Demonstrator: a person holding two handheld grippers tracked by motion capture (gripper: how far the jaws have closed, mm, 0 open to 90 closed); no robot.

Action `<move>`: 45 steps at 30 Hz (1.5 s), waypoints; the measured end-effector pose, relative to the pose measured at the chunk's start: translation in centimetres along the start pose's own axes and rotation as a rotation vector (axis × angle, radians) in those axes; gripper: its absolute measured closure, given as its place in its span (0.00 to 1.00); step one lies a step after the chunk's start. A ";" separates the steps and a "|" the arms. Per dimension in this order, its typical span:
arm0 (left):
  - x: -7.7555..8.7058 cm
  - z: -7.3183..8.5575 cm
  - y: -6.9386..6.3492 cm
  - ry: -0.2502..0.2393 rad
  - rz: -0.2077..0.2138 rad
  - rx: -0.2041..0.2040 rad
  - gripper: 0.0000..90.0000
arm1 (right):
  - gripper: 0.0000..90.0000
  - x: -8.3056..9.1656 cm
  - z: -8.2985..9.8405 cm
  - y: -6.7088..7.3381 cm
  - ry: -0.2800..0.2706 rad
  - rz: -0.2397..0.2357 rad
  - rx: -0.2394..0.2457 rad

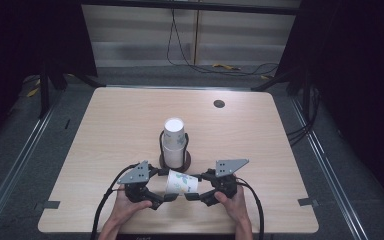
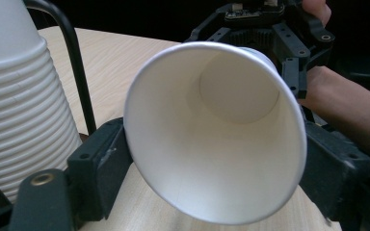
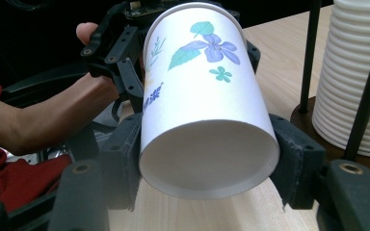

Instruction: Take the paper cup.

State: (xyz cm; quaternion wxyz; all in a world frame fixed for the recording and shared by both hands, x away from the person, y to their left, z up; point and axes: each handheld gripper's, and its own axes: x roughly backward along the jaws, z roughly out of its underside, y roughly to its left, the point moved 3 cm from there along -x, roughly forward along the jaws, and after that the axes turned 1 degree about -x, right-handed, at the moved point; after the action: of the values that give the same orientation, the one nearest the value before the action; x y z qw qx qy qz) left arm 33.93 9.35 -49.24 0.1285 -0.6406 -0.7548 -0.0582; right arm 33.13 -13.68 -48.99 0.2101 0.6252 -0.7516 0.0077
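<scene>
Pale wood makes up the table [image 1: 105, 150], set on a grey floor with dark curtains to either side, and the landmark on it is the cup stack [image 1: 174, 142], a tall column of nested white paper cups standing upside down inside a black wire holder on a round dark base. Just in front of that stack, on the person's side, a single flowered paper cup [image 1: 182, 182] is held lying level above the wood between the two tools. Its long axis runs across the table, parallel to the near edge; the wide open mouth faces the left gripper [image 1: 161, 199] and the closed base faces the right gripper [image 1: 194, 196]. The right gripper's jaws are clenched on the narrow base end, pads pressing both flanks, as the right gripper view [image 3: 207, 159] shows. The left gripper's jaws flank the rim [image 2: 214, 134]; from its own view they seem to touch the rim on both sides, though how firmly is hard to judge, so I take it as a light grasp. The step in hand looks like a handover, or a steadying with both tools, of one cup drawn from the stack. The next move probably calls for one tool to let go cleanly while the other keeps a gentle hold, since the thin rim would buckle under a hard squeeze.
</scene>
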 end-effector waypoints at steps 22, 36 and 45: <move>0.1 -0.6 -0.2 -0.026 0.053 -0.013 0.31 | 0.36 -0.1 0.3 0.0 0.018 -0.001 0.012; 0.1 -1.0 -0.4 -0.011 0.027 -0.028 0.31 | 0.20 0.0 0.7 -0.1 -0.007 0.074 -0.003; 0.2 -1.1 0.0 -0.009 0.002 -0.001 0.31 | 0.15 0.4 0.9 0.0 -0.051 0.124 -0.011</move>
State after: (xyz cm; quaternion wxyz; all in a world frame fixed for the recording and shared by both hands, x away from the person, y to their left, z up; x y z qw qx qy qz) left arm 34.01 9.29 -48.14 0.1248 -0.6416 -0.7548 -0.0554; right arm 32.82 -14.29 -49.74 0.1936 0.5763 -0.7940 0.0008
